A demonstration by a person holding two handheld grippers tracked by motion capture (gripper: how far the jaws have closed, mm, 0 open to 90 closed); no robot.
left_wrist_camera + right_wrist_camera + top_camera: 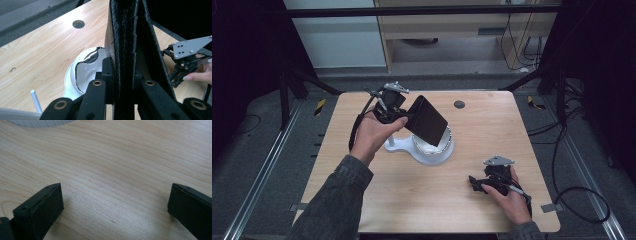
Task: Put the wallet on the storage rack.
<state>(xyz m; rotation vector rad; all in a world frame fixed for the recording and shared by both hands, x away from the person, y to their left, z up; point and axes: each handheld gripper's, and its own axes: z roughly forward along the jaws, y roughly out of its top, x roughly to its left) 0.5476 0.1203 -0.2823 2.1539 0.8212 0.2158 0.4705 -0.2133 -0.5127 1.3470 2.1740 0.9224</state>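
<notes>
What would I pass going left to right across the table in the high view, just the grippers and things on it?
Left gripper clamped on the black wallet, then the round grommet hole in the table top, then the right gripper with jaws apart. The white dish lies under the wallet, so I leave it out.

I see a black wallet [427,120] with a grained, leathery surface, folded shut and clamped at one edge between the jaws of my left gripper [404,117]. It is held off the table, tilted, its free end slanting down toward my right over a white dish [432,150] with a dark-edged wavy rim. In the left gripper view the wallet [130,45] shows edge-on, its stacked layers running straight up between the jaws
</notes>
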